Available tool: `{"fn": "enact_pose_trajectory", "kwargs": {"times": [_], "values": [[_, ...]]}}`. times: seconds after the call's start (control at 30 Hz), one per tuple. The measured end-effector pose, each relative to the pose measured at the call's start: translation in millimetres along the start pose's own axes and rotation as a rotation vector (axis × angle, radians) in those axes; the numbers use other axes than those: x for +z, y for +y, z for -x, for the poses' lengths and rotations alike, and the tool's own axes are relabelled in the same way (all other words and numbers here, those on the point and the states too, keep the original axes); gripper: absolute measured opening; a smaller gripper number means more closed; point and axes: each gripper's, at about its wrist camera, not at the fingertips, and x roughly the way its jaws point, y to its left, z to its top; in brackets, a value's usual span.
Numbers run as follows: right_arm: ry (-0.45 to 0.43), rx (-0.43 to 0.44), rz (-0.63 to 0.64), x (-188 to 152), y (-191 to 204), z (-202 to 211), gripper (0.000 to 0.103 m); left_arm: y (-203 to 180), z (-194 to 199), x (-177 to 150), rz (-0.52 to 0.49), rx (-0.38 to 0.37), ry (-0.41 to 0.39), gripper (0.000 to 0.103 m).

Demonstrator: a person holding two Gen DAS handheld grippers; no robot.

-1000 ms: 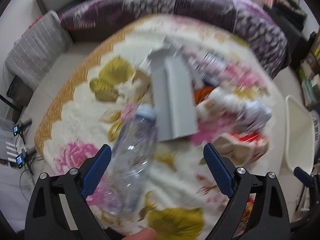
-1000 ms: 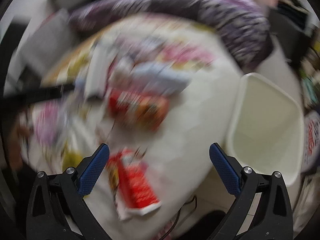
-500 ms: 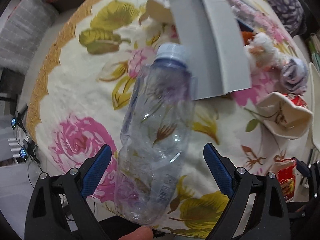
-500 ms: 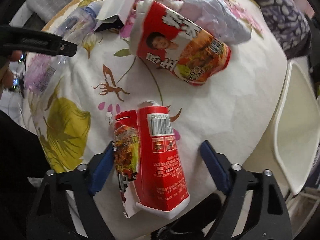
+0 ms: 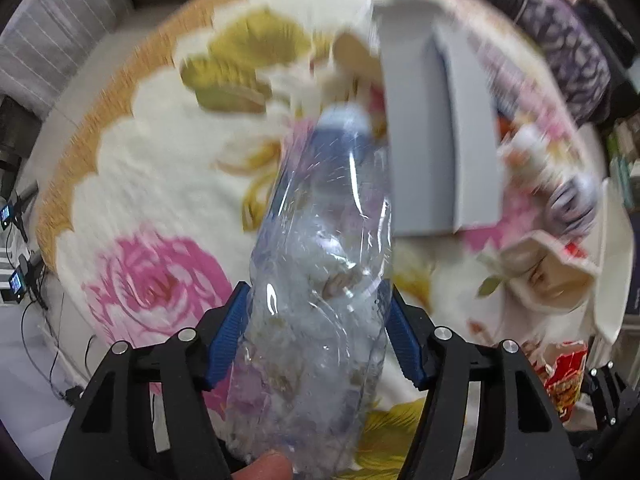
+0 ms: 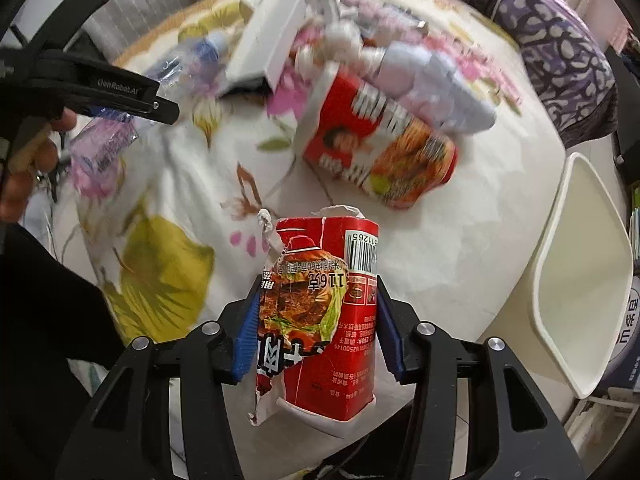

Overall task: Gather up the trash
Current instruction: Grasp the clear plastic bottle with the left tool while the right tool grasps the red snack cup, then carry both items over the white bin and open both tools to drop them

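A crushed clear plastic bottle (image 5: 320,240) with a pale blue cap lies on the floral tablecloth (image 5: 160,168). My left gripper (image 5: 316,340) points down over it. Its jaws are closing, and the blue pads touch both sides of the bottle's lower half. In the right wrist view, a torn red noodle carton (image 6: 332,280) stands between the pads of my right gripper (image 6: 318,334). Those jaws are closing too, with both pads against the carton's sides. The left gripper (image 6: 100,88) and a hand also show at the left of that view.
A white bin (image 6: 580,272) stands beside the table at the right. A second red noodle cup (image 6: 380,148), a pale crumpled bag (image 6: 432,80) and a grey-white cardboard box (image 5: 440,140) lie further back. A purple patterned sofa (image 6: 560,52) runs behind.
The left jaws came down around the bottle and narrowed onto it. The right jaws narrowed from wide open until they met the red carton.
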Motion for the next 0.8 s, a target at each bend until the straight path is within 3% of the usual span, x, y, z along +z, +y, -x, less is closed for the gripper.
{"fn": "enact_pose_trajectory", "kwargs": {"times": [0.27,0.53,0.67,0.8], "values": [[-0.239,-0.03,-0.092,14,-22,47,0.048,-32,57,4,0.007,-0.021,-0.294,0.063],[-0.46,-0.188,-0.191,14,-70,88,0.048,-78,105,-12,-0.056,-0.027,-0.573,0.064],[-0.539,-0.264,-0.246,9,-92,104,0.048,-100,112,-17,-0.078,-0.043,-0.628,0.064],[-0.583,-0.32,-0.318,1,-116,110,0.048,-121,111,-19,-0.089,-0.068,-0.636,0.064]]}}
